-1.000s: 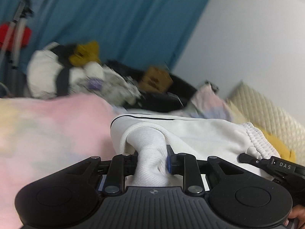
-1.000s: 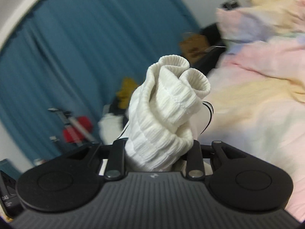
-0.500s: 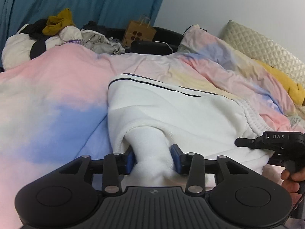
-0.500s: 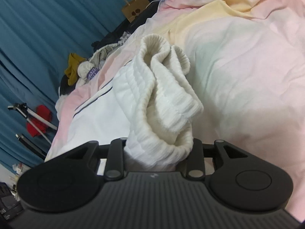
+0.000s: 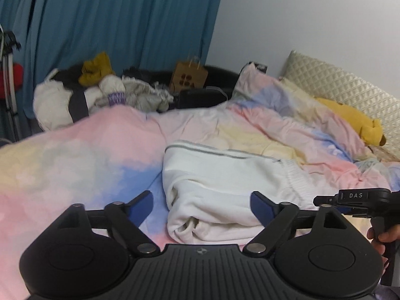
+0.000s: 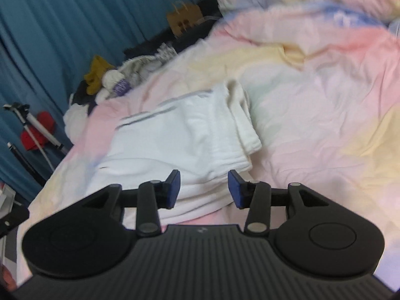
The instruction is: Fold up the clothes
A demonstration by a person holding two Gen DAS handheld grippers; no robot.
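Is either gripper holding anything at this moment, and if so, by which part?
Nothing is held. The left gripper and right gripper are both opening, pads clear of the folded white garment, which lies on the pastel duvet.

Lighting's soft and kinda flat indoor stuff, no harsh shadows, just a faint dark patch under the left gripper (image 5: 201, 201). No glare anywhere. Both views are motion-smeared, the right wrist one worse: the white garment (image 6: 190, 137) ahead of the right gripper (image 6: 203, 187) looks mushy. Fisheye bends the blue curtain (image 5: 120, 22) up top, corners go black.
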